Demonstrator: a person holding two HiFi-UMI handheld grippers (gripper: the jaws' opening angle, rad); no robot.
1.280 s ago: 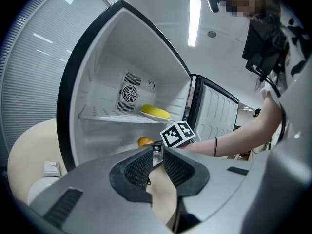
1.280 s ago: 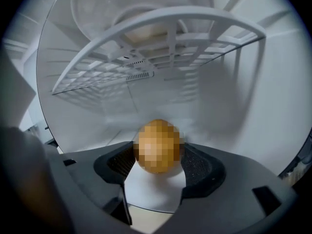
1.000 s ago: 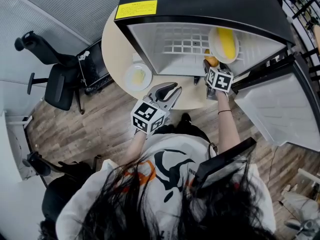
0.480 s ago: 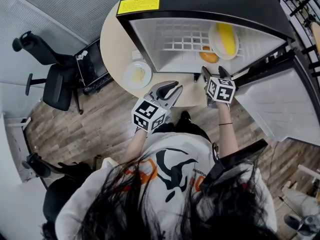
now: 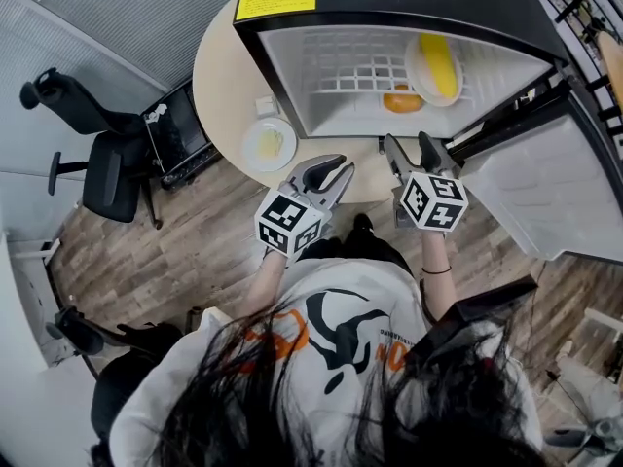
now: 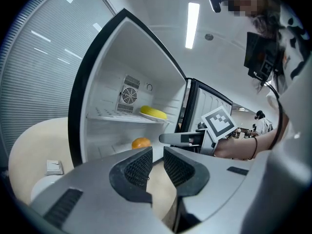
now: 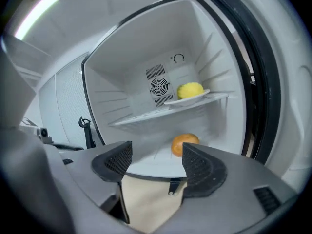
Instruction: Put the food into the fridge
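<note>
The small fridge (image 5: 292, 86) stands open on a round table (image 5: 219, 76). An orange (image 5: 402, 98) lies on its floor, also seen as the orange (image 7: 184, 143) and the orange (image 6: 141, 143). A yellow food on a plate (image 5: 437, 66) rests on the wire shelf above, the same plate (image 7: 190, 90). My right gripper (image 5: 409, 152) is outside the fridge front, open and empty (image 7: 157, 155). My left gripper (image 5: 326, 177) hovers over the table edge, its jaws (image 6: 157, 157) a narrow gap apart with nothing between them. A plate with yellow food (image 5: 269, 145) sits on the table left of the fridge.
The fridge door (image 5: 545, 193) hangs open to the right. A small white item (image 5: 264, 106) lies on the table by the fridge wall. An office chair (image 5: 97, 154) and a dark case (image 5: 180, 129) stand left of the table on the wood floor.
The right gripper let go of the orange inside the fridge and drew back out toward the person, opening wide. The left gripper has barely moved.
</note>
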